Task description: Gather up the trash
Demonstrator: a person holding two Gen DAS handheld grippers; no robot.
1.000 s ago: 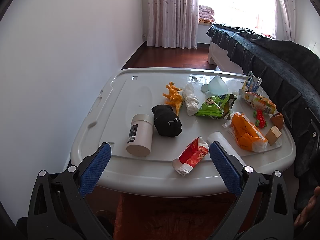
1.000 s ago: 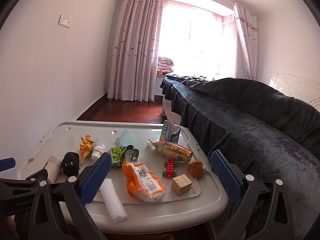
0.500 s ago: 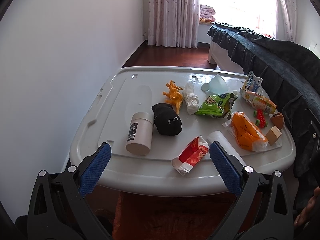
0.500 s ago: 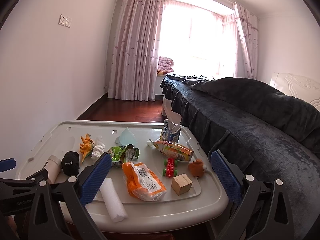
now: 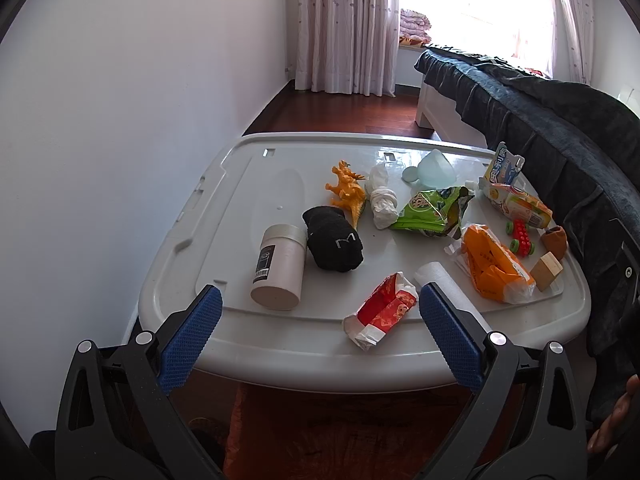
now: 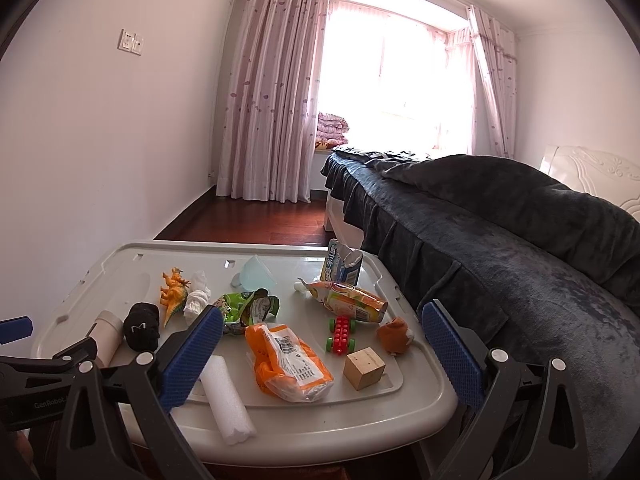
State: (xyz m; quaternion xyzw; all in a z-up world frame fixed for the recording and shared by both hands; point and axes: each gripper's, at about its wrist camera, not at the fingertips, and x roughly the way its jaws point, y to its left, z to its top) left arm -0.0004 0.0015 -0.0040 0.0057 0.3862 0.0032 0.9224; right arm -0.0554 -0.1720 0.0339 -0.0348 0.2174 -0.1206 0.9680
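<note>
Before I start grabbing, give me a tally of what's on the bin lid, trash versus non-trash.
Trash: 7 (red wrapper, orange bag, green snack bag, juice pouch, milk carton, tissue wad, foam roll)
Toys: 4 (dinosaur, red toy car, wooden block, plush)
Other: 3 (canister, black sock, plastic cup)
Total: 14

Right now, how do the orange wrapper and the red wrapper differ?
The orange wrapper is larger and lies toward the right edge of the lid; the red wrapper is smaller, white-ended, and lies at the near edge. Both lie flat, crumpled and ungripped.
</note>
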